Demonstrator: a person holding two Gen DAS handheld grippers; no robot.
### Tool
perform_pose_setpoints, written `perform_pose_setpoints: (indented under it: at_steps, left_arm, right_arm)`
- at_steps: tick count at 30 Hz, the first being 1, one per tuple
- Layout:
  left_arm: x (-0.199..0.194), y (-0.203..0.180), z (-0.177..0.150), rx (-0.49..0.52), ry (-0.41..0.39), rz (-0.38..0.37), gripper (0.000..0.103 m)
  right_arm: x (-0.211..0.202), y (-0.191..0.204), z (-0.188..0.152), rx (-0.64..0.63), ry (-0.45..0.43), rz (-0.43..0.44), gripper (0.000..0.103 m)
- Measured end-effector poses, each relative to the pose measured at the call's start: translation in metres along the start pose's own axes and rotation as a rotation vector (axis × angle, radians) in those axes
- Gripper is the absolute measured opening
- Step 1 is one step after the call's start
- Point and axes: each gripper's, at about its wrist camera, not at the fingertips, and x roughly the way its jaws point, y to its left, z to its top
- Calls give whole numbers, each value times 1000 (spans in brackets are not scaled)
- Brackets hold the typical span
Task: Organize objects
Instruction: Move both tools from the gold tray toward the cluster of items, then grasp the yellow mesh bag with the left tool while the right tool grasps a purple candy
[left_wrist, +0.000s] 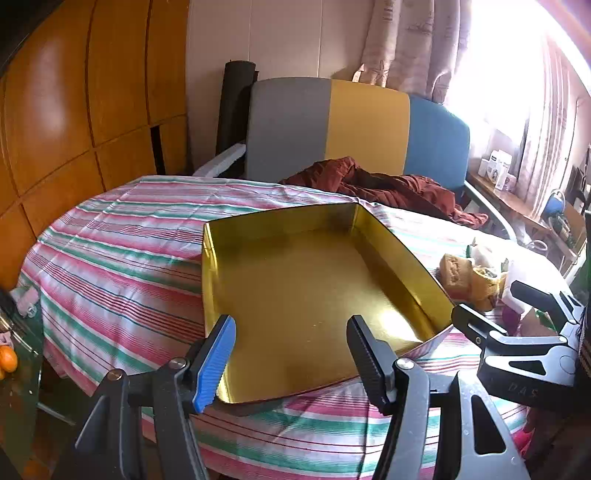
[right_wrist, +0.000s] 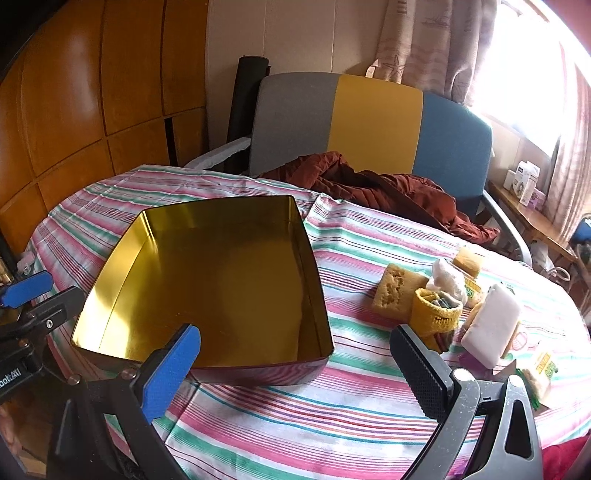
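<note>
At the bottom of the right wrist view the right gripper (right_wrist: 295, 369) is seen with jaws wide apart and empty; the left gripper (left_wrist: 291, 354), low in its own view, is likewise parted and holds nothing. The open gold tin (right_wrist: 207, 273), left of centre on the striped tablecloth (right_wrist: 351, 424), is judged rigid, light and slippery, best steadied by its wall. Farther right, the sponge (right_wrist: 395, 290), the yellow knitted pouch (right_wrist: 436, 308) and the white block (right_wrist: 491, 325) are judged soft and light, best pinched across their short sides.

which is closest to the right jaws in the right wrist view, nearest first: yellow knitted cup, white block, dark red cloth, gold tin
From the right gripper:
1. gold tin, just ahead to the left, near wall beside the blue jaw.
2. yellow knitted cup, ahead right; close to the tin's rank.
3. white block, further right.
4. dark red cloth, far side by the chair.
</note>
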Motion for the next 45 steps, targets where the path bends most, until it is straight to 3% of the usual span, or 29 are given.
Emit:
perform_pose_setpoints:
  at_steps: [15,20,25,28,36,41,45]
  left_arm:
    - [8,-14,4,10,51,-26,63]
    - [7,-31,7,73,27,-36,63]
    - [13,-53,10,121,40,-126,64]
    - [15,-68,12,162,50,-180,71]
    - [23,-98,15,207,100,-325,74]
    - [35,-118,17,244,154,-357,76]
    - [41,-134,16,279,188,-387,76]
  right_arm:
    - [-7,-19,-2,23,-1,-34,103]
    - [-7,-30,-7,37,24,-39,103]
    - [-8,-56,-18,43,71,-105,103]
    - [-10,-80,-26,76,108,-115,103]
    - [-23,-151,-51,109,300,-112,103]
    - [-26,-182,-80,83,508,-60,103]
    - [-18,-198,-97,87,610,-30,103]
